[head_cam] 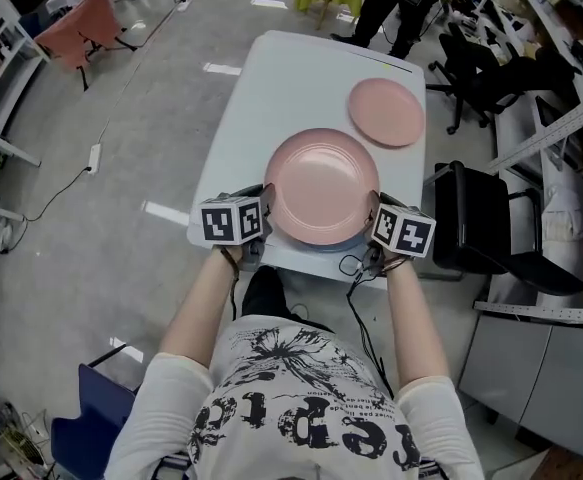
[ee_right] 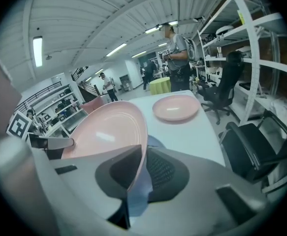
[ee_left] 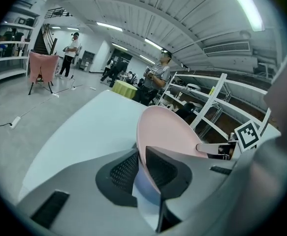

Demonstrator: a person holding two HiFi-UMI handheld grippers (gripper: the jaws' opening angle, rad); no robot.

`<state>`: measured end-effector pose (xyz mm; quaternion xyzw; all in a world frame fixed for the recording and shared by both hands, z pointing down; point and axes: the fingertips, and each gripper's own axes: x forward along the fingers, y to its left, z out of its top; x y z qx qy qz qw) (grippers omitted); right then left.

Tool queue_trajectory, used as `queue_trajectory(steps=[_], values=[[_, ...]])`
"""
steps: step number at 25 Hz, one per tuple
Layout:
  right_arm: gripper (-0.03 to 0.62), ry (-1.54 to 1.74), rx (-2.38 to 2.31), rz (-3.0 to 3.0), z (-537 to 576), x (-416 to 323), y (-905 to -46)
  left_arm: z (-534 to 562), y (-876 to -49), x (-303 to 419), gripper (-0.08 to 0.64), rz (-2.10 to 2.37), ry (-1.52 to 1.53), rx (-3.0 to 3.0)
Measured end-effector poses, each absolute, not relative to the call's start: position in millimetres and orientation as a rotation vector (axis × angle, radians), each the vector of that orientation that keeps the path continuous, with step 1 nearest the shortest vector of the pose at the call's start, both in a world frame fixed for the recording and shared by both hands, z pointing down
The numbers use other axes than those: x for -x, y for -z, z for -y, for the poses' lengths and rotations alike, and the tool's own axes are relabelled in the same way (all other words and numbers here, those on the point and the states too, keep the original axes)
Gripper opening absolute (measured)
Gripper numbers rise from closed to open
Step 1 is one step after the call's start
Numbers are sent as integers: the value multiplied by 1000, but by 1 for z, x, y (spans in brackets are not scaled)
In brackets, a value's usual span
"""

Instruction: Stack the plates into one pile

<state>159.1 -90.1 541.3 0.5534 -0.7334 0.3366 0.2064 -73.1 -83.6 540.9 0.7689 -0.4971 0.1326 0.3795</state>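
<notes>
My left hand-held gripper (head_cam: 261, 218) and right hand-held gripper (head_cam: 376, 220) pinch opposite rims of the large pink plate (head_cam: 321, 183), with a blue plate (head_cam: 326, 245) beneath, at the desk's (head_cam: 291, 78) near end. If my hands go uneven, it could tilt and the blue plate could slide out.

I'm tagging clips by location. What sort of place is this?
Probably a lab or workshop hall, not a home: open metal shelving racks loaded with gear, black office chairs beside the white table, and a power strip lying on the bare grey floor.
</notes>
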Motion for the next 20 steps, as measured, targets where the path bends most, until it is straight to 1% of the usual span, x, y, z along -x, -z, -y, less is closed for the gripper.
queue_trajectory(steps=[7, 20], values=[[41, -994, -1551, 1972, 64, -194, -574, 67, -572, 39, 51, 1251, -413, -1926], [48, -1038, -1503, 1869, 71, -206, -627, 80, -618, 28, 55, 1341, -718, -1905]])
